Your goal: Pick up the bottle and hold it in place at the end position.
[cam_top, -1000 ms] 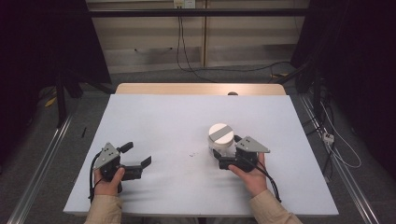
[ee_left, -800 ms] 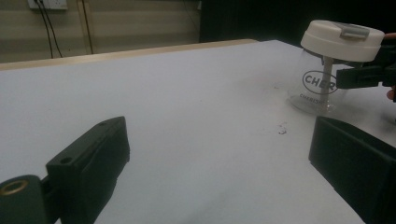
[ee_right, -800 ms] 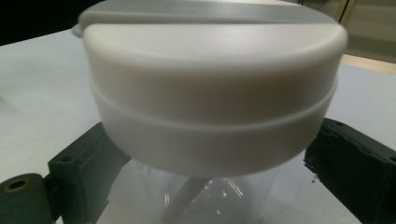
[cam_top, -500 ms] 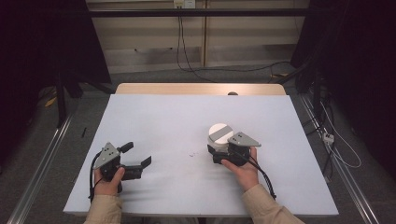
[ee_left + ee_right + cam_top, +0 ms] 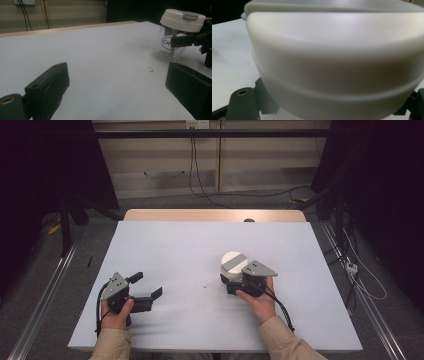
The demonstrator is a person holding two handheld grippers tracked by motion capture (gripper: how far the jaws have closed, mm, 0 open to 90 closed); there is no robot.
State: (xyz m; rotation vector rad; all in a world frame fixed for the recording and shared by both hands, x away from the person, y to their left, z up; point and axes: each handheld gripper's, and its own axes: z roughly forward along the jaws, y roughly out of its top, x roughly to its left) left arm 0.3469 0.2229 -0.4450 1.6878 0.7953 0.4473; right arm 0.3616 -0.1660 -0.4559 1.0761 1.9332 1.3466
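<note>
Clear cup (image 5: pixel 231 270) with white lid (image 5: pixel 182 20) stands upright right of centre on the white tabletop (image 5: pixel 190 250), printed logo on its wall. Right gripper (image 5: pixel 231 282) has just closed its jaws onto the cup below the lid. Left gripper (image 5: pixel 149 287) rests well apart at the near left, jaws wide, nothing between them.

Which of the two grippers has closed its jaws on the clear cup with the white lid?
The right gripper has: its jaws grip the cup under the white lid. The left gripper stands open and apart.
</note>
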